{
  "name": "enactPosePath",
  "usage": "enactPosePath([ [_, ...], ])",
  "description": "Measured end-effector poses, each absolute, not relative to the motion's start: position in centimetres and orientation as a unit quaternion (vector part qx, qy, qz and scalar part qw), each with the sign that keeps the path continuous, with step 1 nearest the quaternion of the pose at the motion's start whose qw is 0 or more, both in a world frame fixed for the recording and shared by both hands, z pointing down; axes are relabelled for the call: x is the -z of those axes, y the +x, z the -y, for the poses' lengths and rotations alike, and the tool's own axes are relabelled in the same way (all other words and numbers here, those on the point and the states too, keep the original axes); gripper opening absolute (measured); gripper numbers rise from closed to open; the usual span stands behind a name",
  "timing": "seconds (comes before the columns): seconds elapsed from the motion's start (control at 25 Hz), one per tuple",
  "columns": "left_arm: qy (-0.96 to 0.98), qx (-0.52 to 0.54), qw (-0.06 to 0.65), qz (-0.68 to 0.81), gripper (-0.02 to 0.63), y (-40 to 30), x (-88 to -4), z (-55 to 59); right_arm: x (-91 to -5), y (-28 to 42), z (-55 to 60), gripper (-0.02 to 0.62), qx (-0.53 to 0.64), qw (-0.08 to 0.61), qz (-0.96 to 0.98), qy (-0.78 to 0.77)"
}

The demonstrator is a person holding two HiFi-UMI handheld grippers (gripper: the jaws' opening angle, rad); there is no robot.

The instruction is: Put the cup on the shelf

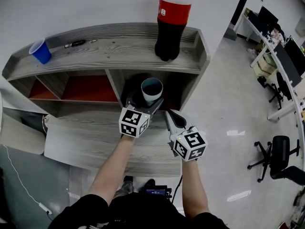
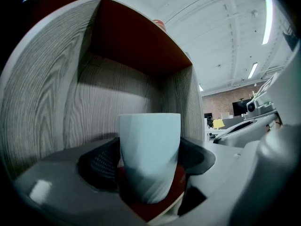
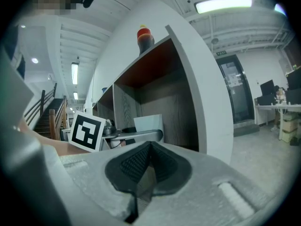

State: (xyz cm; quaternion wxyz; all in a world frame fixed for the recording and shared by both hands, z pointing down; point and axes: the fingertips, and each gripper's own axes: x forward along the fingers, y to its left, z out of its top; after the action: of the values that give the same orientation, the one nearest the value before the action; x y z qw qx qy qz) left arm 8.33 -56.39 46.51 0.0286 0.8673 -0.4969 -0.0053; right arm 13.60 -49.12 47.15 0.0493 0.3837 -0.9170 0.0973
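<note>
**Pale cup held at the shelf's lower right opening**

The grey wood-grain shelf [image 1: 119, 49] has red-lined lower compartments. On its top board stands a dark cola bottle [image 1: 170, 23]; the print on its red label is too small to read. The left claw [image 1: 145, 102] is closed on a pale blue cup [image 2: 149, 149], upright at the mouth of the right compartment below the bottle. The right claw [image 3: 143, 166], just beside it, is fully closed and empty. A blue plastic cup [image 1: 41, 50] and a pen [image 1: 76, 43] lie on the top board's left.
</note>
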Motion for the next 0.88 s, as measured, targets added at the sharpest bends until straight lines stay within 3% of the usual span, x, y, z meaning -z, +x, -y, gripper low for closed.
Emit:
enactPosePath([
  [0.12, 0.865, 0.015, 0.032, 0.500, 0.422, 7.8, -46.2, 56.2, -46.9, 13.7, 48.8, -0.003, -0.096, 0.049, 0.915, 0.388],
  [0.32, 0.868, 0.036, 0.029, 0.495, 0.414, 7.1, -44.7, 54.8, -46.7, 13.8, 48.4, -0.002, -0.095, 0.051, 0.911, 0.397],
  [0.88, 0.891, 0.034, 0.028, 0.453, 0.166, 3.3, -43.6, 48.6, -46.0, 12.8, 45.2, -0.003, -0.083, 0.056, 0.907, 0.410],
])
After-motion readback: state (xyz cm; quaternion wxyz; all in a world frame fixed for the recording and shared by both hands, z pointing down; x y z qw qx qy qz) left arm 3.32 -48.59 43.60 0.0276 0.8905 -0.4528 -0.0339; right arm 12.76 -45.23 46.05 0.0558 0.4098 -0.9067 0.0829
